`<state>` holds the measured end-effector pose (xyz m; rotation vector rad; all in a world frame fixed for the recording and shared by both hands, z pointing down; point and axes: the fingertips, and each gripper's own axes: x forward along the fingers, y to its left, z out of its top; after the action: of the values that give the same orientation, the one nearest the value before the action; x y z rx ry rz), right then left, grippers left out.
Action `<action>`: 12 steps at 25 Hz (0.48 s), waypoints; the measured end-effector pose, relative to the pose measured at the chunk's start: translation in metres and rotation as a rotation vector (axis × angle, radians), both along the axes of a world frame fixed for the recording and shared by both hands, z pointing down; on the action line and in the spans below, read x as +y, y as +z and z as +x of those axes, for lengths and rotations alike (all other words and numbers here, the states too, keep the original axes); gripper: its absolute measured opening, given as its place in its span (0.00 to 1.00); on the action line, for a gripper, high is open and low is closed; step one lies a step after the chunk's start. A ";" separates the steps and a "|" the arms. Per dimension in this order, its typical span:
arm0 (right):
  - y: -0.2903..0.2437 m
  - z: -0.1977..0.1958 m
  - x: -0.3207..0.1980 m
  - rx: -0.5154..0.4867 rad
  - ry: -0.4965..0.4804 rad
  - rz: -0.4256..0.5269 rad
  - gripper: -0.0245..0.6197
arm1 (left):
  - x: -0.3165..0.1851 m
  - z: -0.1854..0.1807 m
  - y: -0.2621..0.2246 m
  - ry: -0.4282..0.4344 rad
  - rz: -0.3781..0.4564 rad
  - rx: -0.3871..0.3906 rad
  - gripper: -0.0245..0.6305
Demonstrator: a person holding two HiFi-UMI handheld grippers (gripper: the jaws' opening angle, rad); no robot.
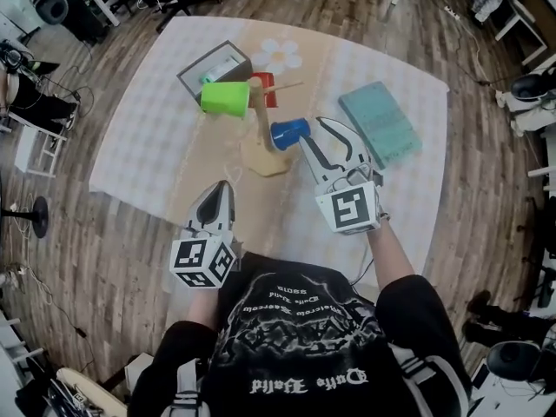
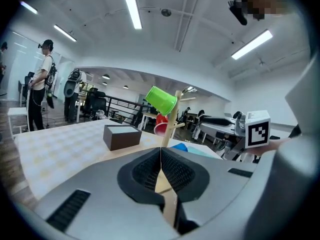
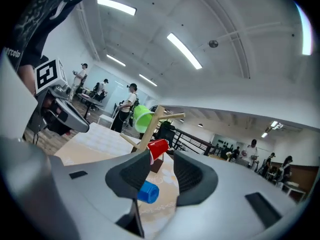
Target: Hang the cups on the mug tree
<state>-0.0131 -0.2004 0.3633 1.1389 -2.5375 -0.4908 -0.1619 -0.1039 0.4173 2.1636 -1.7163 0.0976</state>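
Note:
The wooden mug tree [image 1: 263,129] stands mid-table on a tan runner. A green cup [image 1: 224,98] hangs on its left side and a red cup [image 1: 267,90] behind it. A blue cup [image 1: 289,133] sits on a low peg at the tree's right. My right gripper [image 1: 315,134] is open just right of it; in the right gripper view the blue cup [image 3: 148,192] lies between the spread jaws near the left pad, not squeezed, with the red cup [image 3: 158,148] and green cup [image 3: 142,118] beyond. My left gripper [image 1: 223,186] is shut and empty, near the table's front edge; its pads [image 2: 161,170] meet.
A dark box [image 1: 213,69] stands behind the tree to the left, and a teal book [image 1: 380,122] lies to the right. The checked tablecloth [image 1: 148,137] covers the table, with wood floor, chairs and desks around. People stand far off in both gripper views.

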 end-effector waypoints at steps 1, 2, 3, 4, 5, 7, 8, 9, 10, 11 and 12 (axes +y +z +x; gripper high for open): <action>0.000 0.006 0.003 -0.011 0.017 -0.004 0.28 | 0.000 0.003 -0.002 0.015 0.014 0.006 0.07; 0.001 0.012 0.007 -0.025 0.030 -0.010 0.28 | 0.000 0.005 -0.004 0.031 0.027 0.012 0.07; 0.003 0.018 0.011 -0.043 0.046 -0.023 0.28 | 0.000 0.008 -0.006 0.045 0.038 0.017 0.07; 0.006 0.025 0.015 -0.067 0.068 -0.045 0.28 | 0.001 0.010 -0.007 0.058 0.047 0.020 0.07; 0.009 0.032 0.020 -0.093 0.092 -0.071 0.28 | 0.001 0.011 -0.007 0.069 0.055 0.020 0.07; 0.016 0.046 0.028 -0.137 0.135 -0.113 0.28 | 0.001 0.015 -0.008 0.094 0.070 0.016 0.07; 0.021 0.053 0.032 -0.157 0.159 -0.136 0.28 | 0.001 0.018 -0.008 0.108 0.078 0.014 0.07; 0.025 0.060 0.036 -0.176 0.184 -0.158 0.28 | 0.001 0.020 -0.007 0.118 0.083 0.009 0.07; 0.030 0.067 0.040 -0.194 0.209 -0.178 0.28 | 0.001 0.021 -0.006 0.121 0.080 0.003 0.07; 0.036 0.074 0.045 -0.210 0.233 -0.196 0.28 | 0.000 0.021 -0.002 0.116 0.071 -0.003 0.07; 0.043 0.080 0.050 -0.221 0.256 -0.214 0.28 | 0.000 0.021 0.001 0.110 0.059 -0.006 0.07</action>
<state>0.0669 -0.1501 0.4059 1.4740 -2.4948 -0.0292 -0.1409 -0.1037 0.4184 2.3028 -1.6215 0.0834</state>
